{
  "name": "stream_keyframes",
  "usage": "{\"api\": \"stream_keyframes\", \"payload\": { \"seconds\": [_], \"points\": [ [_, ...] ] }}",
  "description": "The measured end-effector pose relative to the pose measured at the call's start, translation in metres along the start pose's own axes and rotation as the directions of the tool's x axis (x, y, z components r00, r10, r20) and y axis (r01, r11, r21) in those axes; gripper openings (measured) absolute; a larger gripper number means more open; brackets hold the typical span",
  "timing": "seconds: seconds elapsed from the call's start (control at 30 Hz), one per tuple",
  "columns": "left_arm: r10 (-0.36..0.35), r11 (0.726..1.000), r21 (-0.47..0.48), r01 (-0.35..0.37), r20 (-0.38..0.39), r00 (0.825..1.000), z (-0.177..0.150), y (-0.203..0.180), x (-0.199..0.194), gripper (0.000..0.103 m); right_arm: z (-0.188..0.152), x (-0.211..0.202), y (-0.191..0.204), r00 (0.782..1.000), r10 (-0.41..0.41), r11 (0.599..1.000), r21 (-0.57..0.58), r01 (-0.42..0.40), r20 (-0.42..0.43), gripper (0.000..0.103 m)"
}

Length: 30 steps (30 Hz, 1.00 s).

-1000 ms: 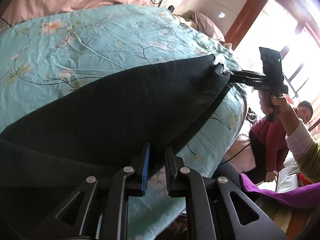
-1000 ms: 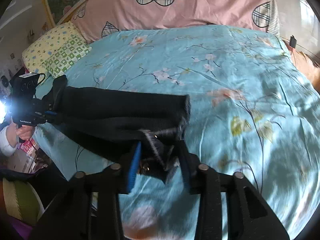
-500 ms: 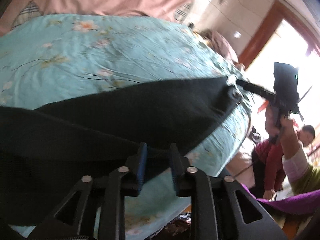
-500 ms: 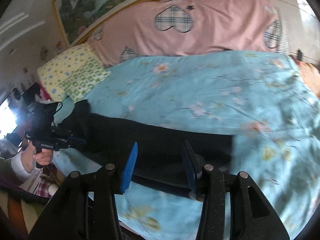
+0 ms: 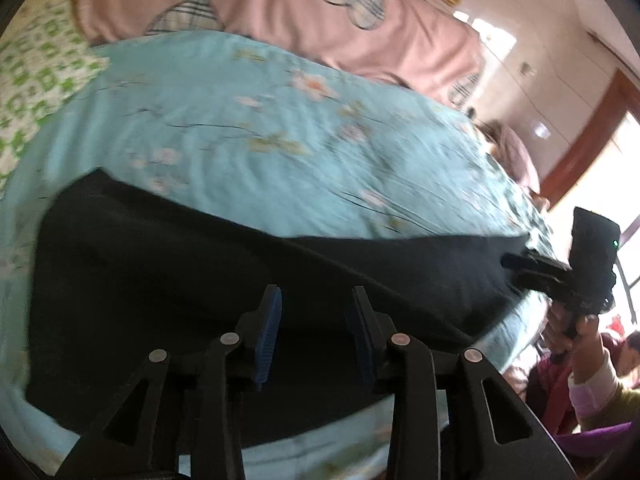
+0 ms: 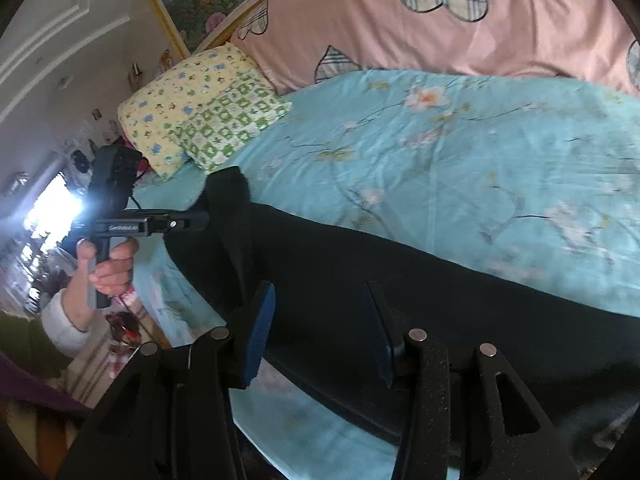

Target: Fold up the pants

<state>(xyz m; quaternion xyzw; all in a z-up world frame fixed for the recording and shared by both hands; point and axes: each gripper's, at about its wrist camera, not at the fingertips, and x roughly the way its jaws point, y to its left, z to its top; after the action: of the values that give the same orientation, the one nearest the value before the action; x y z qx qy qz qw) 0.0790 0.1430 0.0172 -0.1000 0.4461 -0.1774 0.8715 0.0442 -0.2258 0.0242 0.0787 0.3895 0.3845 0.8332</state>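
Note:
The black pants [image 5: 224, 264] lie stretched along the near edge of the bed; they also show in the right wrist view [image 6: 400, 280]. My left gripper [image 5: 316, 300] is open and empty just above the pants' near edge. My right gripper [image 6: 320, 296] is open and empty over the other end of the pants. In the left wrist view my right gripper [image 5: 516, 264] reaches the pants' far end. In the right wrist view my left gripper [image 6: 202, 216] sits at the raised end of the pants.
The bed has a light blue floral sheet [image 6: 460, 152]. A pink quilt [image 6: 440, 24] lies along the back. Yellow and green pillows [image 6: 200, 116] sit at the far left. A person in red [image 5: 624, 356] is beyond the bed's edge by the bright window.
Both grippers have let go of the pants and opened. The pants, held up and taut before, now lie flat on the bed. Both cameras have tilted up and back.

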Motion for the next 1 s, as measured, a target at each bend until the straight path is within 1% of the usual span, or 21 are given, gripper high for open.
{"api": "stream_keyframes", "payload": {
  "seconds": [0.17,0.33,0.5,0.63,0.73,0.87,0.97,1.0],
  "points": [
    [0.059,0.997,-0.058,-0.058,0.014,0.998,0.013,0.047,-0.013,0.037,0.011,0.023,0.011,0.997,0.067,0.998,0.012,-0.067,-0.027,0.047],
    [0.108,0.99,-0.097,-0.106,0.017,0.994,0.032,0.09,-0.023,0.046,0.02,0.047,0.021,0.99,0.121,0.993,0.02,-0.12,-0.073,0.047],
    [0.152,0.978,-0.143,-0.151,-0.007,0.988,0.054,0.131,-0.018,0.048,0.027,0.07,0.027,0.98,0.167,0.986,0.041,-0.164,-0.109,0.048],
    [0.179,0.97,-0.164,-0.181,-0.03,0.983,0.069,0.155,-0.011,0.05,0.029,0.086,0.031,0.973,0.188,0.982,0.049,-0.183,-0.134,0.048],
    [0.168,0.97,-0.171,-0.174,-0.048,0.985,0.079,0.166,-0.004,0.055,0.031,0.096,0.032,0.969,0.196,0.98,0.053,-0.19,-0.149,0.048],
    [0.128,0.974,-0.175,-0.141,-0.082,0.988,0.093,0.178,0.006,0.061,0.035,0.108,0.034,0.964,0.203,0.979,0.057,-0.197,-0.172,0.048],
    [0.091,0.978,-0.174,-0.114,-0.134,0.987,0.101,0.189,0.019,0.065,0.038,0.116,0.034,0.959,0.21,0.978,0.054,-0.203,-0.193,0.048],
    [0.074,0.98,-0.172,-0.1,-0.154,0.985,0.101,0.191,0.023,0.068,0.04,0.119,0.034,0.956,0.212,0.977,0.053,-0.206,-0.202,0.048]
  ]
}}
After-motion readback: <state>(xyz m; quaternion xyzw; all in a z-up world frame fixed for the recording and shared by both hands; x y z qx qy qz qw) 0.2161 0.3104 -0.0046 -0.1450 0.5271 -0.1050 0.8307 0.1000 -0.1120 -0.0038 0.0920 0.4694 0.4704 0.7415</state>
